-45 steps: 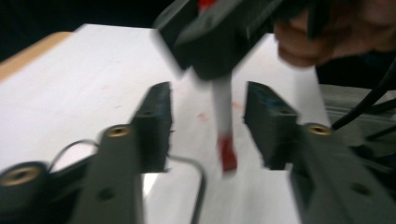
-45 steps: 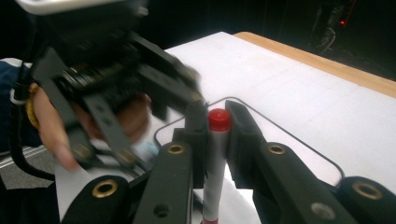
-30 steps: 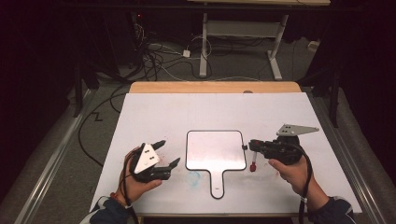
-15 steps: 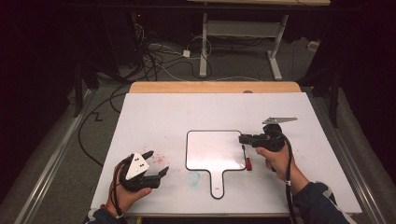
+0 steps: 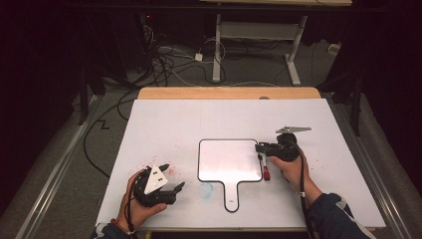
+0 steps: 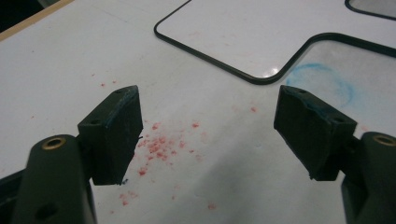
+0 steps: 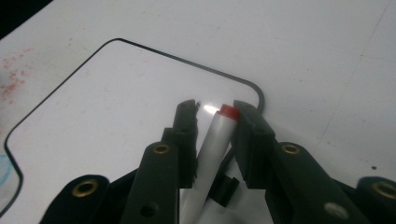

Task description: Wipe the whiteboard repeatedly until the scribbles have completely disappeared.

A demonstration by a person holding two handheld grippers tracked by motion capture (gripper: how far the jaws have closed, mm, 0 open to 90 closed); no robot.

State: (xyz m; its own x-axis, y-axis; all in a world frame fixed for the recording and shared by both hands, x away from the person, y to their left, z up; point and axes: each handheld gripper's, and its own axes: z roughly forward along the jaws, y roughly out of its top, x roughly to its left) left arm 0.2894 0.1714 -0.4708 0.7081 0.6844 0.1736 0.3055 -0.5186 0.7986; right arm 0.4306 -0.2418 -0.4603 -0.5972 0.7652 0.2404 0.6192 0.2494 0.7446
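Observation:
A white paddle-shaped whiteboard (image 5: pixel 229 159) (image 7: pixel 116 102) (image 6: pixel 233 32) with a black rim lies mid-table. Along its right edge lies a silver marker (image 5: pixel 263 167) (image 7: pixel 215 140) with a red end. My right gripper (image 5: pixel 260 148) (image 7: pixel 212 114) is low over it and its jaws have just been opening. The marker sits between the pads, with a narrow gap at the left pad. My left gripper (image 5: pixel 173 176) (image 6: pixel 208 130) rests at the front left, open, with nothing between its fingers, pointing toward the board.
Red specks (image 6: pixel 159 144) dot the white table sheet (image 5: pixel 199 119) under the left gripper. A faint blue smudge (image 5: pixel 206 189) (image 6: pixel 317 84) lies beside the board's handle. Floor cables and desk legs stand beyond the table's far wooden edge (image 5: pixel 229 93).
The right gripper came left and down onto the marker, and its shut jaws parted around it. The left hand stayed about where it was.

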